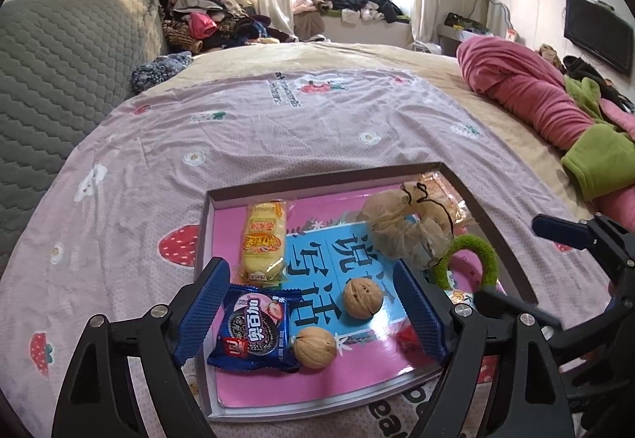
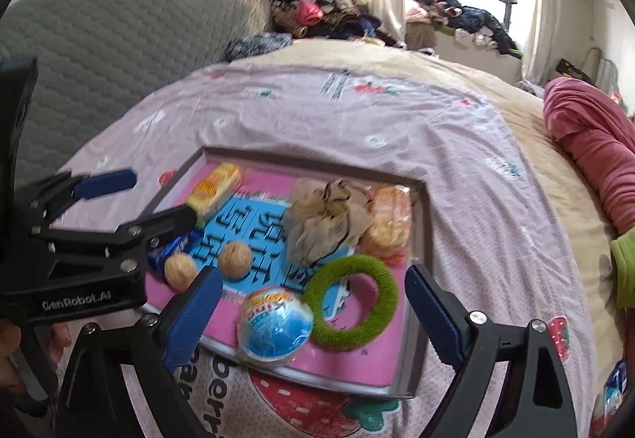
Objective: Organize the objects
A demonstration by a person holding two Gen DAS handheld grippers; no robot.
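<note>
Left wrist view: my left hand-held gripper [image 1: 311, 313] gapes wide around the blue crinkly cookie packet [image 1: 254, 331] and two round tan walnuts [image 1: 315, 347]; closing could send them rolling. The right hand-held gripper [image 2: 313, 313] is wide too, holding nothing.

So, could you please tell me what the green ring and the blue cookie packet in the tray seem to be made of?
The green ring looks like fuzzy yarn or plush over a stiff core: its surface is matte and nubbly, though the core is hidden. The blue cookie packet looks like glossy printed plastic film, with shiny highlights, wrinkles and crimped ends.
</note>
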